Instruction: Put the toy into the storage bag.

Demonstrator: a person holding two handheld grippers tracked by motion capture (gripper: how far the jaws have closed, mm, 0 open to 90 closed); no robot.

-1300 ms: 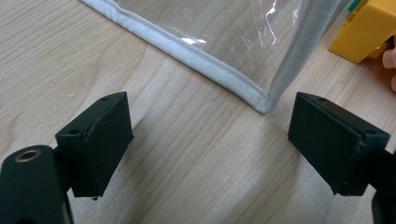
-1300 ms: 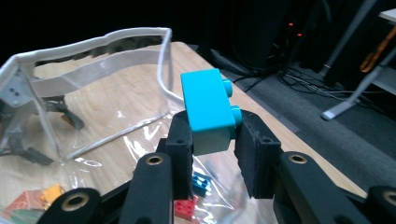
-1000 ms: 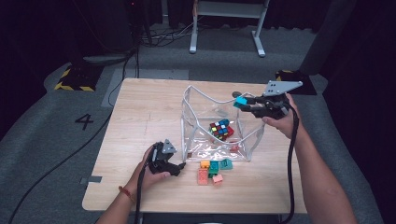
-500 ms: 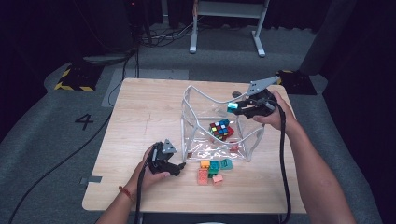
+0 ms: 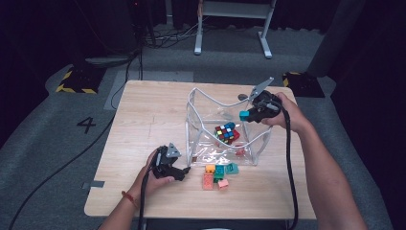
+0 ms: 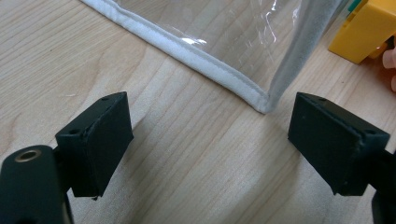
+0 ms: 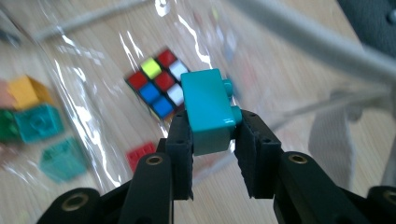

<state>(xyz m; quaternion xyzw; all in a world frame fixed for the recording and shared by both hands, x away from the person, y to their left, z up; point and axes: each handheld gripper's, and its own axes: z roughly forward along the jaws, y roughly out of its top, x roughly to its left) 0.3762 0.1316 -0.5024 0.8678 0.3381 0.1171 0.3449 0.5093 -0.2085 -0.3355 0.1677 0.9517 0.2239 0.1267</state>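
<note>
1. Held the right gripper [image 5: 246,114] above the right rim of the clear bag [image 5: 194,120], forearm reaching in from the table's [image 5: 143,115] near right corner.
2. Clamped on a teal brick [image 7: 208,111], long axis running away from the jaws, studs facing right in the right gripper view.
3. Brick's near end pinched between both pads, far end sticking out above the puzzle cube [image 7: 159,84].
4. Rested the left gripper [image 6: 205,154] on the table, jaws wide apart, by the bag's near left corner.

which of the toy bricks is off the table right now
The teal brick, clamped between the right gripper fingers above the clear bag. The other loose bricks lie on the table in front of the bag.
</note>
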